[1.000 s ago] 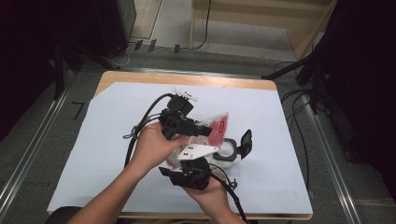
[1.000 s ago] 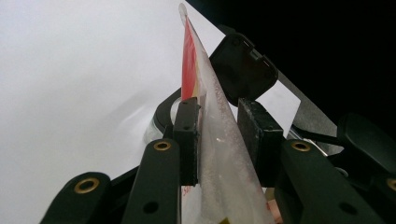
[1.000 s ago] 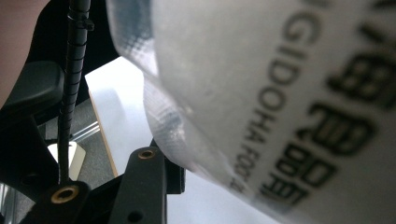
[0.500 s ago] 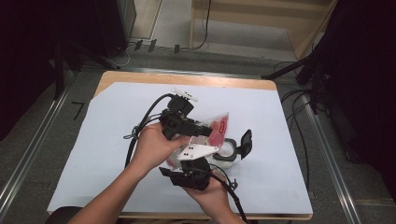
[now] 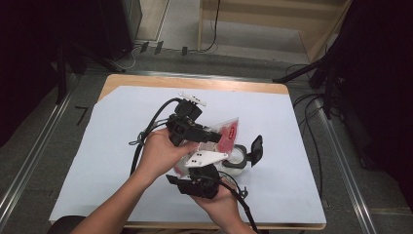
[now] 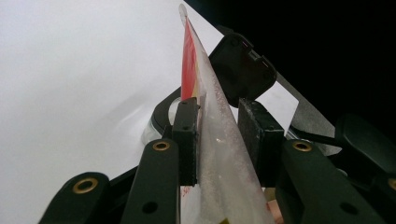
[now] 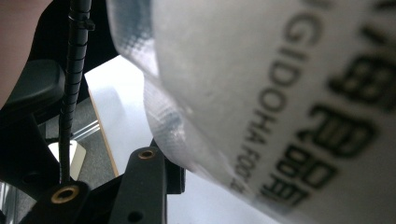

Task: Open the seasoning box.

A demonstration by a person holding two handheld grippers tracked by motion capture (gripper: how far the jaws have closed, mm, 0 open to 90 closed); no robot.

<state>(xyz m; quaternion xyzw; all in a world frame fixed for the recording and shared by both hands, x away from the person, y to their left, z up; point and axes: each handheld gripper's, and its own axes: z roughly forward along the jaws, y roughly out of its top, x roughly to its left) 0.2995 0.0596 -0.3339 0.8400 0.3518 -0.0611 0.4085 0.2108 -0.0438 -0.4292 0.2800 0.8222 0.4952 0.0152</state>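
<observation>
From above, both hands are meeting over the white sheet (image 5: 97, 161) covering the table, each working a gripper on one clear plastic bag (image 5: 225, 135) with a red patch. The bag is hanging just over a round clear container (image 5: 235, 160) whose black lid (image 5: 256, 148) is standing flipped open beside it.

The left gripper view is showing the bag edge-on, a thin red and frosted strip rising between the two black pads (image 6: 187, 140). The left gripper (image 6: 223, 140) is gripping it with its jaws partly closed; the left pad is lying against the film, though the contact on the right pad is hard to judge. Behind it, the container and its lid (image 6: 243, 67) are peeking out.

The right gripper (image 5: 207, 168) is pointing up at the bag's lower part. In its own view the bag (image 7: 261, 93) is pressing so close that it is blurring, covering the right jaw; I cannot tell how wide those jaws are standing or whether they are pinching the film. Black print on it is reading "GIDOHA FOO", the rest being cut off or blurred. The left gripper's cable (image 7: 74, 88) is running down at the left.
</observation>
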